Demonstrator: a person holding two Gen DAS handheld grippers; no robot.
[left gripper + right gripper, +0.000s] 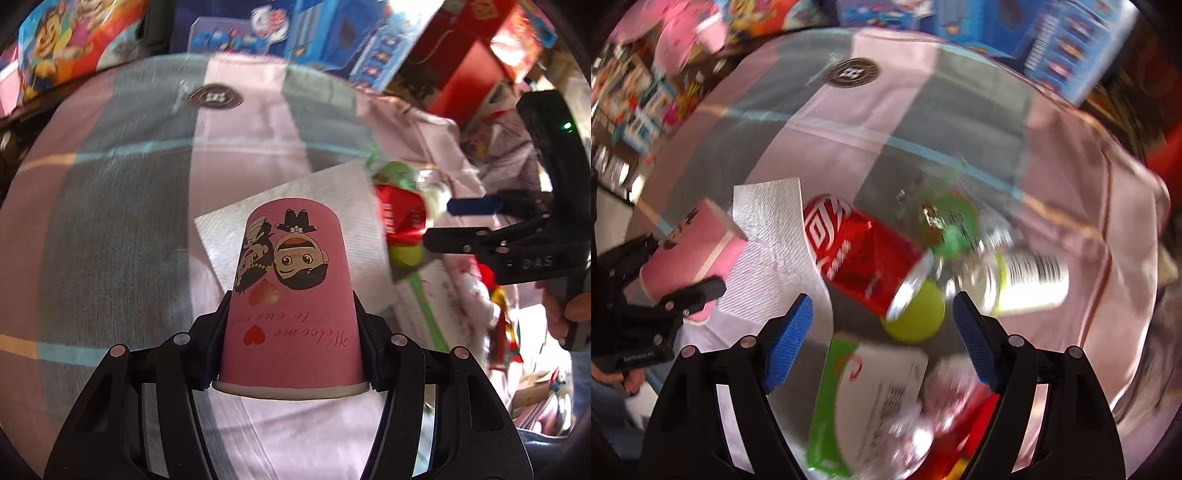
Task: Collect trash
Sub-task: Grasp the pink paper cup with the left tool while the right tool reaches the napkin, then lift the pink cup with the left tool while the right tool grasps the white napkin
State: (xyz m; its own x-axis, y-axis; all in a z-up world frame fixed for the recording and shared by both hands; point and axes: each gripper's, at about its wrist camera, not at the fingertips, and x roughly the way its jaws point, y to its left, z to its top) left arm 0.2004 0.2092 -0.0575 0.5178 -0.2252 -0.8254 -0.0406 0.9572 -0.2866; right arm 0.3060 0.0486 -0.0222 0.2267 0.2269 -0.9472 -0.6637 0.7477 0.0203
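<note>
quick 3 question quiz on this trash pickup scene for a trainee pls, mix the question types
1. True or false: the left tongs are shut on the pink paper cup.
2. Multiple choice: what lies just ahead of the open right tongs? A) a glass jar B) a red soda can C) a metal spoon
3. Short answer: what white item lies on the striped cloth between the cup and the can?

Key:
1. True: its pads press on the cup's two sides, the cup upside down in the left wrist view.
2. B. The can lies on its side.
3. A paper towel.
</note>
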